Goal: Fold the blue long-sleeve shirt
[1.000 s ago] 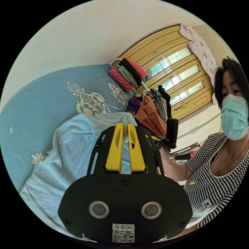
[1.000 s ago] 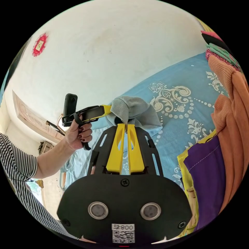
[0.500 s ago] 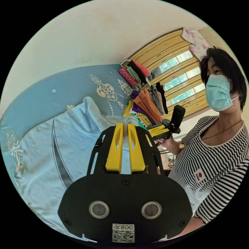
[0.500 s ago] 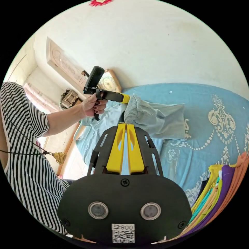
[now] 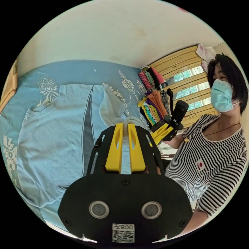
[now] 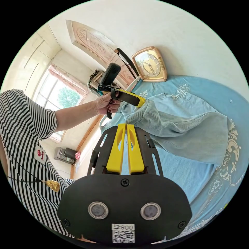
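Observation:
The light blue long-sleeve shirt lies spread on the bed, its neckline to the left and a dark curved stripe down its front. One sleeve is lifted off the body. My left gripper is shut on that sleeve's ribbed cuff, and in the right gripper view the left gripper holds the cuff up in a hand. My right gripper has its jaws shut just below the sleeve's edge, with no cloth visibly between them. In the left gripper view the right gripper hangs apart from the cuff.
The blue patterned bed sheet lies under the shirt. A stack of folded coloured clothes sits at the bed's far end by a wooden window frame. A clock leans at the other end. The person in a striped top stands beside the bed.
Both cameras have swung round. The left gripper has carried the cuff along over the shirt, so the sleeve is now stretched out and the shirt's body and neckline have come into sight.

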{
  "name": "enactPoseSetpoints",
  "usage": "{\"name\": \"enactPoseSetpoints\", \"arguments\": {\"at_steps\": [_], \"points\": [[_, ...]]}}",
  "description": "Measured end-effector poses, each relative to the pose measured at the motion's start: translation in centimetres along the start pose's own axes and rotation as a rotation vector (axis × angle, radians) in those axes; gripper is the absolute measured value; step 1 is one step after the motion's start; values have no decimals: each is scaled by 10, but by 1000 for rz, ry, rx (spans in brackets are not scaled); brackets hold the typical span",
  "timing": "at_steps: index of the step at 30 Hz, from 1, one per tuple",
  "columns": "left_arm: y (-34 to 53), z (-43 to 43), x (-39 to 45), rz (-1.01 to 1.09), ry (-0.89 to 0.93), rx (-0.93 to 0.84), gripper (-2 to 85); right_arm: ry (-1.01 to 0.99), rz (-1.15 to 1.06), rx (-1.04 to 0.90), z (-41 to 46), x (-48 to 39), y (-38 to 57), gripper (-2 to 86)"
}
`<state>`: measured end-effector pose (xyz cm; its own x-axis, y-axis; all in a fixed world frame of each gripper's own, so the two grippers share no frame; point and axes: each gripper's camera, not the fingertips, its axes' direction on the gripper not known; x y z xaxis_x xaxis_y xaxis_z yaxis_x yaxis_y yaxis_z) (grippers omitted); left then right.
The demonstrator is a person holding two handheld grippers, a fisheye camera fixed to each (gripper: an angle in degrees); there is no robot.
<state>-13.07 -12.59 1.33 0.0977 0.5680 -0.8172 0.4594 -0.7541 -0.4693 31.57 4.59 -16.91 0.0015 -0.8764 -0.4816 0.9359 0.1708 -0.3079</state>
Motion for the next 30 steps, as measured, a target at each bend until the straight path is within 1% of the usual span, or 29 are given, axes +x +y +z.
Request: {"name": "enactPoseSetpoints", "arguments": {"at_steps": [5, 9, 12, 14, 15, 17, 18, 21, 24, 27, 29, 30], "points": [[53, -40, -37, -101, 22, 94, 41, -30, -33, -54, 41, -22, -47, 5], [79, -57, -65, -162, 33, 113, 49, -46, -36, -100, 74, -27, -74, 7], [104, -64, -93, -257, -39, 91, 58, -20, -28, -158, 110, -24, -90, 8], [130, -69, -116, -382, -74, 111, 62, -46, 5, -269, 149, -14, -96, 8], [137, -71, -120, -409, -84, 124, 63, -55, 15, -287, 157, -12, -96, 8], [162, -78, -129, -487, -106, 192, 66, -75, 63, -391, 184, -5, -93, 9], [167, -79, -129, -499, -108, 205, 67, -77, 75, -405, 187, -5, -92, 9], [176, -83, -121, -479, -150, 232, 65, -99, 105, -357, 173, -6, -91, 6], [164, -81, -108, -386, -143, 249, 54, -53, 141, -292, 154, 3, -99, 2], [146, -66, -110, -334, -199, 163, 24, 3, 189, -282, 151, 19, -113, 1], [140, -53, -124, -376, -362, 57, 10, 48, 196, -267, 153, 25, -124, 1], [141, -51, -130, -404, -392, 41, 8, 62, 195, -275, 156, 25, -126, 1]]}}
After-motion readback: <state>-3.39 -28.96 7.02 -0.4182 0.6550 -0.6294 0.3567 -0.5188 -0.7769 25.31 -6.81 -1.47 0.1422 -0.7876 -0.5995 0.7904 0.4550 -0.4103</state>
